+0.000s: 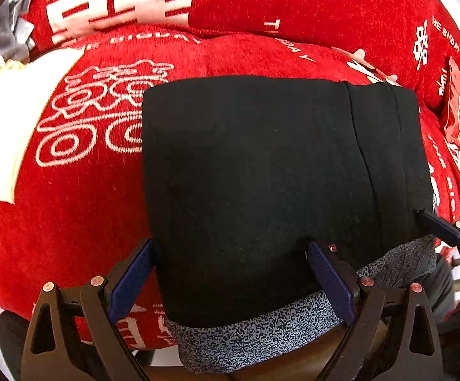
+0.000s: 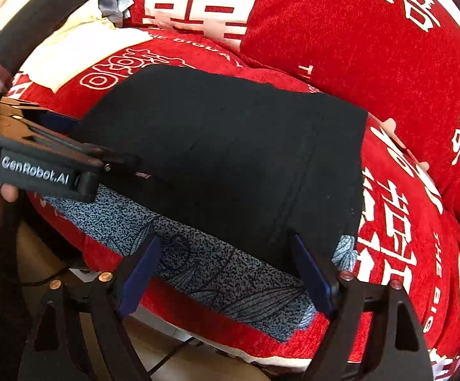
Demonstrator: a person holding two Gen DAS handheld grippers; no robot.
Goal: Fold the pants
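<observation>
The black pants (image 1: 261, 184) lie folded into a compact block on the red sofa cushion (image 1: 71, 222), directly ahead of both grippers. The left gripper (image 1: 230, 273) and right gripper (image 2: 226, 270) gape wide at its near edge, holding nothing.

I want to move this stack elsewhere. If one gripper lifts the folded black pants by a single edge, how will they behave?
The black pants are probably floppy: soft cloth in flat layers, so an edge lift would likely unfold them. They look light. Pushed, they may drag on the speckled cloth beneath rather than slide, since both look matte.
</observation>
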